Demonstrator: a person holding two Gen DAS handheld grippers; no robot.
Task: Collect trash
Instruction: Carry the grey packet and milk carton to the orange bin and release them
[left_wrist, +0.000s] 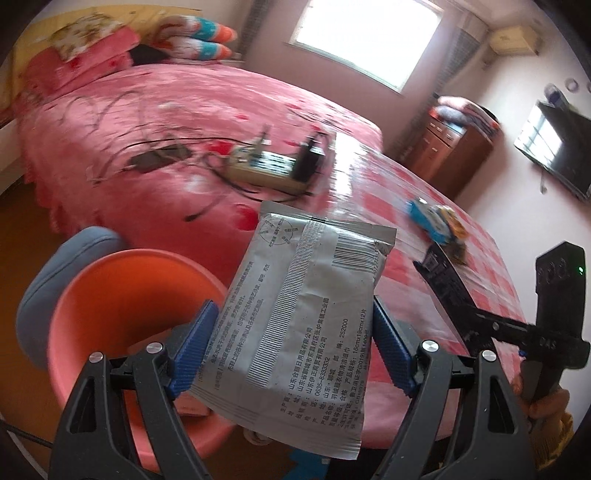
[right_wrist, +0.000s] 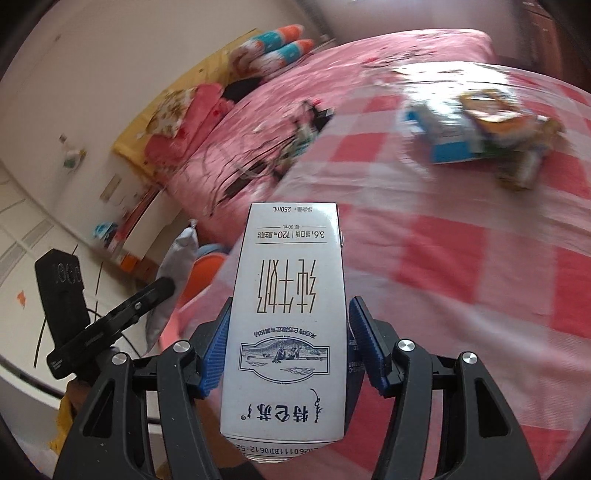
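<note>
Item: left claw (left_wrist: 291, 354), blue pads closed on a grey wet-wipe packet (left_wrist: 301, 325), which it holds upright, printed back to the camera, above and just to the bench side of the orange bin (left_wrist: 110, 295). Item: right claw (right_wrist: 286, 354), pads closed on both sides of a white 250 mL milk carton (right_wrist: 288, 321), print upside down in this view, held over the bench (right_wrist: 461, 258) edge nearest the bin. Item: bin, standing beside the bench with a blue rounded seat or cushion (left_wrist: 55, 273) just behind it; a pale object shows low inside, too hidden to name. Item: bench, under a pink-and-white check cloth, carrying on its far side from the bin a blue-and-white carton (right_wrist: 443, 136) and a crumpled yellow snack wrapper (right_wrist: 495, 110), touching each other. Item: bed (left_wrist: 184, 110) beyond the bench, with a power strip (left_wrist: 266, 166) and cables, judged not trash. Progress: two pieces lifted but neither dropped in yet; at least two remain on the bench, so the task looks roughly midway, with the packet nearest to release.
</note>
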